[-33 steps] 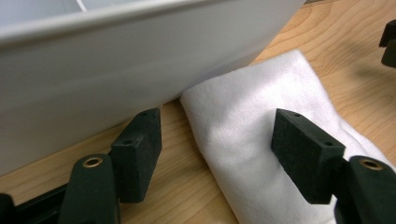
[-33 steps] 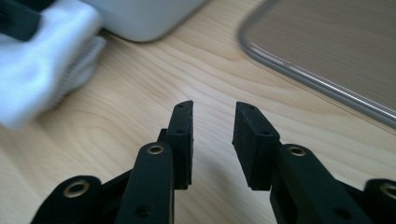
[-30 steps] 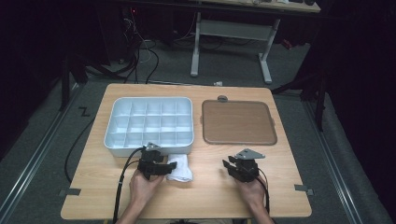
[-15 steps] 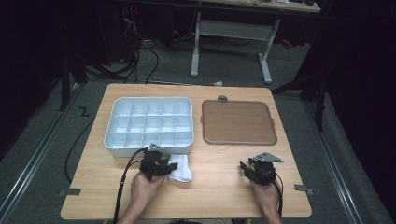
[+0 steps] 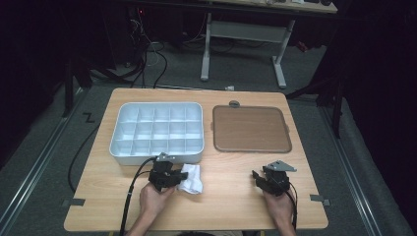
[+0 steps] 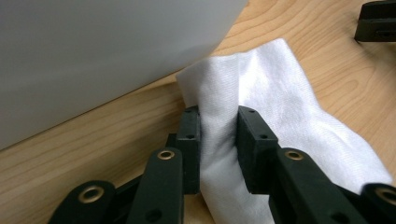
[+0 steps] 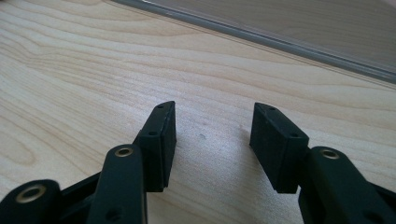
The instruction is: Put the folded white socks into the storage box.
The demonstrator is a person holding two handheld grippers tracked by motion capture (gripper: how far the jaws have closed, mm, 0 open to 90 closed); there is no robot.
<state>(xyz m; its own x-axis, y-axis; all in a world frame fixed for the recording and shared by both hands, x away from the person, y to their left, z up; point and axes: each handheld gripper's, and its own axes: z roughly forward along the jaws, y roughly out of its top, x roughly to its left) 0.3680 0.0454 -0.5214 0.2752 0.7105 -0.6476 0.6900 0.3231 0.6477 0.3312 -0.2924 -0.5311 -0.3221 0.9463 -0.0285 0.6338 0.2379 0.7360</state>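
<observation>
Two claws: my left claw (image 6: 218,140) has just been closing and pinches the white cloth (image 6: 280,107); my right claw (image 7: 212,140) has just been spreading over bare tabletop (image 7: 70,70).

On the table (image 5: 98,196) the compartment tray (image 5: 157,130) sits far left, the flat tray (image 5: 251,129) to its right; the folded cloth (image 5: 193,178) lies just before the compartment tray, between my left gripper's (image 6: 218,126) jaws; my right gripper (image 7: 212,135) rests before the flat tray.
</observation>
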